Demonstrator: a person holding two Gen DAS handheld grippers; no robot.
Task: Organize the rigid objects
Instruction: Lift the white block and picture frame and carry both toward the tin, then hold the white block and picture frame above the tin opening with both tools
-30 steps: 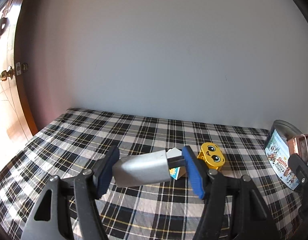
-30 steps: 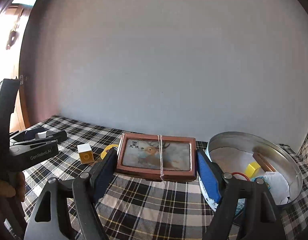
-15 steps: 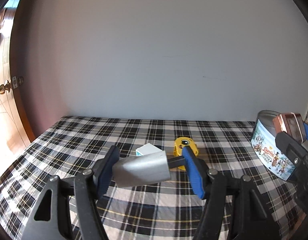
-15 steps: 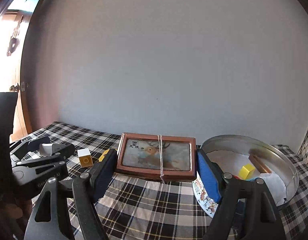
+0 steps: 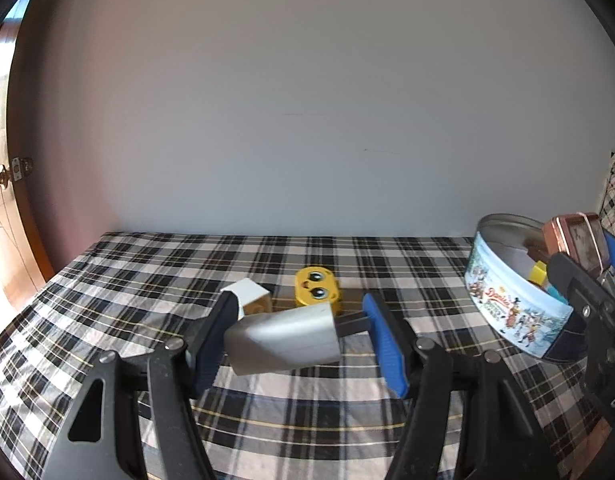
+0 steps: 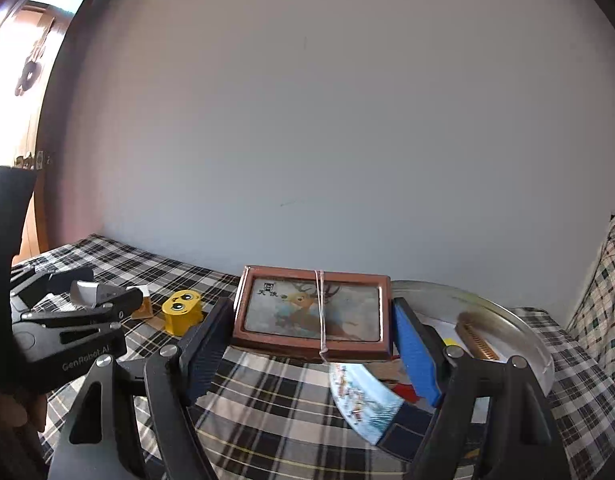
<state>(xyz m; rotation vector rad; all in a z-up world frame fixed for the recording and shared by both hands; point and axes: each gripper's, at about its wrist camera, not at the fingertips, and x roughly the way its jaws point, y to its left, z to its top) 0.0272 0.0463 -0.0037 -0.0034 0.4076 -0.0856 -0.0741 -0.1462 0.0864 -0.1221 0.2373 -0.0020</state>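
While its two blue-padded fingers stand spread wide, the left gripper (image 5: 297,336) pinches a silver metal block (image 5: 283,338) lengthwise: the block's broad end sits against the left pad, and a thin dark tab at its narrow end meets the right pad. The block is tilted and held above the checked cloth (image 5: 147,280). Just beyond the fingers, a white cube (image 5: 247,294) with a tan face sits on the cloth, and a yellow toy block (image 5: 317,290) with two cartoon eyes lies close beside it to the right. Further right stands a round cookie tin (image 5: 515,308) with a printed winter scene on its side.

The right gripper (image 6: 313,332) is clamped on a brown framed deer picture (image 6: 313,310), one pad against each short side; a pale elastic band (image 6: 321,312) runs around the middle of the frame. The frame is held level, just above the tin's (image 6: 507,320) left rim. Inside the tin lie a brown comb-like piece (image 6: 477,338), a bit of yellow (image 6: 451,341) and some white paper, though the gripper's right finger hides most of the contents, so what else is there is hard to tell. To the left in the right wrist view, the left gripper's black body (image 6: 67,332) shows, with the yellow toy block (image 6: 181,312) on the cloth between the two grippers.
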